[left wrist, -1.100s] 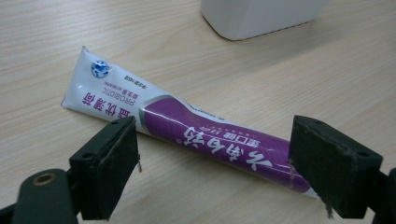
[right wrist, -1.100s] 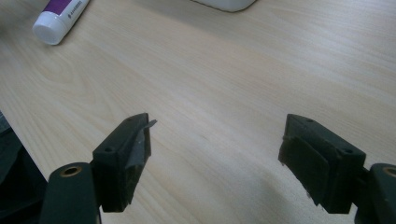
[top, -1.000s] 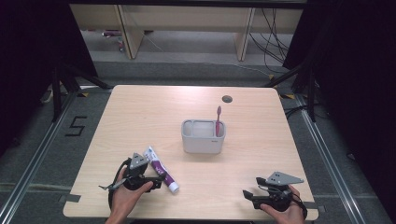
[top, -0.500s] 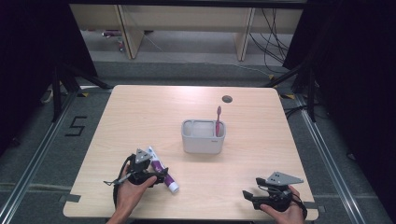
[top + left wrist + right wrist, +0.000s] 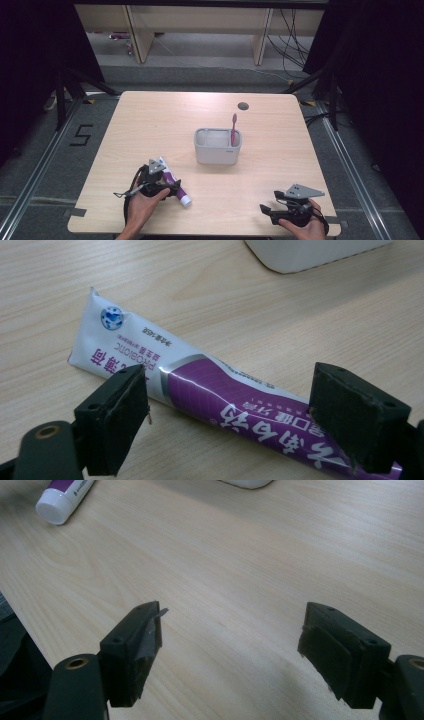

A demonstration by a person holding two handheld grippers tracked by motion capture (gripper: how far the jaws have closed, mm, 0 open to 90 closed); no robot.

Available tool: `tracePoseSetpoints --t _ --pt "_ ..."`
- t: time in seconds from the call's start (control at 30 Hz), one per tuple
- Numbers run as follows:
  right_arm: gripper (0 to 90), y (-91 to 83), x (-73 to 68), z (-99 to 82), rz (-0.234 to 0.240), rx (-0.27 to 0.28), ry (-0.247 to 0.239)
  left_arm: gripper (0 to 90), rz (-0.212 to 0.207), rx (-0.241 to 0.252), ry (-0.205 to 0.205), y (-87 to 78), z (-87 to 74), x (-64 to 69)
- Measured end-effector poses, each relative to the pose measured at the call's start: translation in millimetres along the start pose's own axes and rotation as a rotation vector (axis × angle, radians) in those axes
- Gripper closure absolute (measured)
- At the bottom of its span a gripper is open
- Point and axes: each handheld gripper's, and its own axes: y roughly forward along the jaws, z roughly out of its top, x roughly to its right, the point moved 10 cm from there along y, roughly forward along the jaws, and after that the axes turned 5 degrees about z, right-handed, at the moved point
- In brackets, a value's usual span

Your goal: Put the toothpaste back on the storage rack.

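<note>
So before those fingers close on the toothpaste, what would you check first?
1. Left gripper open wide enough: ok, its fingers stand well apart.
2. Toothpaste tube between them: ok, it lies flat on the table, crossing the gap at a slant.
3. Fingers low enough to pinch the tube: cannot tell.
4. Cap on: ok, white cap in place.
5. Holder has room: ok, only a pink toothbrush stands at its right end.
6. Right gripper out of the way: ok, open, off by the near right edge.

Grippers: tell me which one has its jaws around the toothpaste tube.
The left gripper: its open jaws straddle the purple tube. The right gripper stands open above bare table.
</note>
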Motion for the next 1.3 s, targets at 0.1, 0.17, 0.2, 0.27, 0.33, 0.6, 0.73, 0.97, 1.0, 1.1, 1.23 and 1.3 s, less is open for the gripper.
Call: tracePoseSetpoints --t 0.1,0.17,0.2,0.27,0.33,0.6,0.73,0.97,1.0,1.1,1.23,1.3 --pt "24.8 -0.5 -0.5 -0.6 0.003 -0.005 0.011 15.8 -0.02 -0.011 0.009 1.3 -1.9 1.7" --pt "24.8 -0.4 -1.5 -0.7 0.017 -0.007 0.011 15.3 -0.012 -0.013 0.012 2.2 -2.3 1.7" --pt "24.9 -0.4 -1.6 -0.6 0.016 -0.006 0.012 15.4 -0.011 -0.02 0.015 1.9 -3.1 1.8" --pt "24.9 -0.3 -1.4 -0.4 0.015 -0.004 0.009 15.5 -0.017 -0.031 0.018 2.0 -4.3 2.1" --pt "24.9 -0.3 -0.2 0.5 0.004 0.005 0.003 15.5 -0.016 -0.044 0.025 2.4 -5.8 1.7" --pt "25.0 -1.1 1.8 1.7 -0.003 0.008 -0.016 23.2 -0.042 -0.106 0.079 -0.7 -9.9 2.8" --pt "25.0 -1.9 3.3 2.5 -0.017 0.015 -0.02 27.3 -0.065 -0.149 0.113 -1.8 -9.9 2.5" --pt "25.6 -2.8 3.6 3.8 -0.02 0.023 -0.024 36.6 -0.102 -0.224 0.185 -1.9 -11.7 2.9" --pt "25.6 -3.0 3.6 4.1 -0.019 0.025 -0.025 38.1 -0.107 -0.231 0.194 -1.3 -12.4 3.8" --pt "25.6 -3.0 2.1 3.1 -0.014 0.022 -0.001 43.1 -0.116 -0.248 0.224 -0.6 -13.9 5.2" --pt "25.8 -3.6 3.9 4.3 -0.016 0.026 -0.021 46.2 -0.148 -0.254 0.239 0.3 -12.0 4.4" --pt "25.8 -3.9 2.4 4.1 -0.013 0.027 -0.004 47.4 -0.151 -0.275 0.259 -0.9 -12.3 3.6"
